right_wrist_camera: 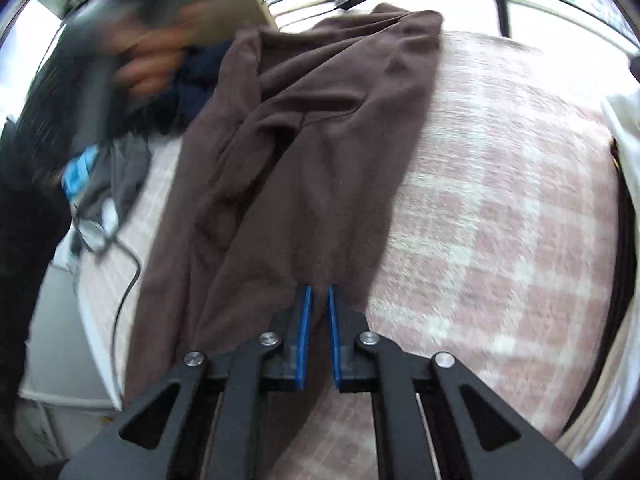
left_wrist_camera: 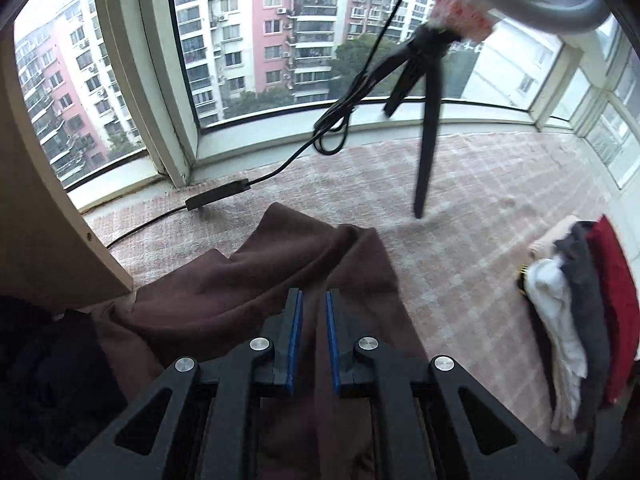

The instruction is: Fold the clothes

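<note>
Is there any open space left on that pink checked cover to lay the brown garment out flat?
Yes. The widest bare stretch of checked cover lies between the brown garment and the stack of folded clothes. Nearer the window, a tripod and cable take up room. The far side of the garment is crowded with dark clothes.

The left gripper (left_wrist_camera: 314,300) is built of matte black angular links with triangular cut-outs, joined by four round silver screw heads, and each of its two fingers carries a thin bright-blue pad (left_wrist_camera: 296,320) on its inner face. The right gripper (right_wrist_camera: 319,294) has the same make: black struts, triangular openings, four silver pivot screws and blue pads (right_wrist_camera: 306,312) lining the fingers. In the right wrist view a blurred hand (right_wrist_camera: 148,64) shows beside a dark grey sleeve (right_wrist_camera: 84,72).
</note>
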Demonstrator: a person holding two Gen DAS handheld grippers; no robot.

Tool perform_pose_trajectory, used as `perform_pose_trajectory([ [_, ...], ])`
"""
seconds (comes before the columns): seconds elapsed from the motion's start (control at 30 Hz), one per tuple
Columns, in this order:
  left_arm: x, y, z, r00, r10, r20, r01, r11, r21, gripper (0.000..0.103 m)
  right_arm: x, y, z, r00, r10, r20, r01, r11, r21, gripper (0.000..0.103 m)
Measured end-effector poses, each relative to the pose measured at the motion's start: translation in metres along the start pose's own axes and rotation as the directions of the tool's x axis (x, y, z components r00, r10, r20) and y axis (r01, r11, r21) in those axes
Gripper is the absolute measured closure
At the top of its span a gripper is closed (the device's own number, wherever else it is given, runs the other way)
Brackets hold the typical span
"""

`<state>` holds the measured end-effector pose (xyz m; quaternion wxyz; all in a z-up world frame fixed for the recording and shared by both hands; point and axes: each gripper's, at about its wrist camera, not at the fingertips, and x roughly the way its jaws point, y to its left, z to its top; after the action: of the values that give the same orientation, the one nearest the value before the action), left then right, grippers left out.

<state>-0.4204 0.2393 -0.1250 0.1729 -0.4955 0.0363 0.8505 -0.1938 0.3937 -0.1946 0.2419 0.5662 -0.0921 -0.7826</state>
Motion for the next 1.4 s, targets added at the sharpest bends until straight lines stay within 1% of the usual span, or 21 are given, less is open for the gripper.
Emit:
perform_pose_trajectory([
  [0.1, -0.055, -0.003, -0.024, 0.998, -0.044, 0.033, 0.043, 0.999, 0.016, 0.087, -0.010, 0.009, -0.012, 0.999, 0.052, 0.009, -0.052, 0.999, -0.003, 0.095],
  [0.23, -0.119, 0.004, -0.080, 0.997, -0.055, 0.051, 0.054, 0.998, 0.014, 0.085, -0.023, 0.021, -0.028, 0.992, 0.121, 0.019, -0.121, 0.993, -0.010, 0.095],
  [0.27, -0.132, 0.008, -0.093, 0.997, -0.057, 0.052, 0.057, 0.998, 0.003, 0.085, -0.021, 0.030, -0.029, 0.993, 0.117, 0.012, -0.116, 0.993, -0.024, 0.092],
  [0.4, -0.203, 0.017, -0.154, 0.990, -0.125, 0.065, 0.128, 0.991, -0.034, 0.083, -0.007, 0.062, -0.060, 0.990, 0.120, -0.076, -0.122, 0.992, -0.024, 0.091],
  [0.5, -0.254, 0.023, -0.209, 0.993, -0.093, 0.067, 0.094, 0.995, -0.014, 0.074, -0.001, 0.080, -0.107, 0.979, 0.054, -0.198, -0.069, 0.995, -0.069, 0.091],
  [0.57, -0.273, 0.026, -0.247, 0.996, -0.075, 0.046, 0.075, 0.997, -0.010, 0.074, -0.017, 0.089, -0.143, 0.971, 0.045, -0.237, -0.066, 0.995, -0.081, 0.091],
  [0.63, -0.276, 0.030, -0.283, 0.995, -0.099, -0.022, 0.098, 0.995, -0.028, 0.074, -0.040, 0.094, -0.178, 0.958, 0.056, -0.280, -0.072, 0.996, -0.050, 0.091],
  [0.67, -0.275, 0.029, -0.301, 0.992, -0.113, -0.048, 0.112, 0.993, -0.030, 0.074, -0.054, 0.095, -0.191, 0.962, 0.059, -0.268, -0.069, 0.997, -0.029, 0.091],
  [0.77, -0.257, 0.019, -0.343, 0.977, -0.176, -0.120, 0.172, 0.984, -0.035, 0.074, -0.087, 0.099, -0.213, 0.987, -0.012, -0.157, 0.015, 1.000, 0.016, 0.090],
  [0.8, -0.244, 0.010, -0.351, 0.973, -0.188, -0.135, 0.188, 0.982, -0.011, 0.075, -0.091, 0.100, -0.217, 0.992, -0.026, -0.120, 0.030, 0.999, 0.030, 0.090],
  [0.87, -0.219, -0.013, -0.360, 0.969, -0.204, -0.138, 0.213, 0.976, 0.052, 0.075, -0.081, 0.105, -0.214, 0.998, -0.016, -0.062, 0.021, 0.996, 0.081, 0.090],
  [0.97, -0.187, -0.043, -0.368, 0.954, -0.254, -0.157, 0.271, 0.957, 0.100, 0.075, -0.056, 0.118, -0.193, 1.000, -0.009, -0.005, 0.009, 0.998, 0.067, 0.090],
  [1.07, -0.161, -0.070, -0.377, 0.939, -0.292, -0.184, 0.318, 0.939, 0.132, 0.075, -0.025, 0.132, -0.181, 1.000, -0.001, -0.008, 0.001, 0.999, 0.046, 0.090],
  [1.1, -0.153, -0.077, -0.381, 0.934, -0.298, -0.195, 0.327, 0.935, 0.137, 0.077, -0.017, 0.135, -0.183, 0.998, -0.015, -0.053, 0.016, 0.999, 0.027, 0.090],
  [1.13, -0.149, -0.084, -0.384, 0.936, -0.292, -0.197, 0.323, 0.935, 0.146, 0.077, -0.010, 0.137, -0.185, 0.994, -0.031, -0.101, 0.032, 0.999, 0.007, 0.090],
  [1.2, -0.155, -0.091, -0.385, 0.940, -0.287, -0.183, 0.318, 0.932, 0.172, 0.077, -0.017, 0.135, -0.191, 0.987, -0.061, -0.148, 0.060, 0.998, -0.014, 0.091],
  [1.27, -0.172, -0.082, -0.384, 0.935, -0.311, -0.169, 0.334, 0.934, 0.129, 0.077, -0.028, 0.133, -0.195, 0.981, -0.072, -0.180, 0.071, 0.997, -0.013, 0.090],
  [1.3, -0.182, -0.074, -0.384, 0.939, -0.310, -0.151, 0.328, 0.938, 0.110, 0.077, -0.039, 0.134, -0.196, 0.985, -0.067, -0.157, 0.066, 0.998, -0.014, 0.090],
  [1.33, -0.192, -0.066, -0.386, 0.949, -0.285, -0.132, 0.299, 0.949, 0.100, 0.076, -0.047, 0.130, -0.196, 0.989, -0.087, -0.119, 0.089, 0.996, 0.013, 0.088],
  [1.37, -0.201, -0.058, -0.388, 0.959, -0.260, -0.113, 0.270, 0.959, 0.090, 0.075, -0.055, 0.126, -0.197, 0.990, -0.111, -0.082, 0.115, 0.992, 0.043, 0.079],
  [1.4, -0.209, -0.050, -0.390, 0.967, -0.237, -0.099, 0.245, 0.967, 0.076, 0.075, -0.063, 0.121, -0.197, 0.990, -0.136, -0.044, 0.139, 0.987, 0.075, 0.074],
])
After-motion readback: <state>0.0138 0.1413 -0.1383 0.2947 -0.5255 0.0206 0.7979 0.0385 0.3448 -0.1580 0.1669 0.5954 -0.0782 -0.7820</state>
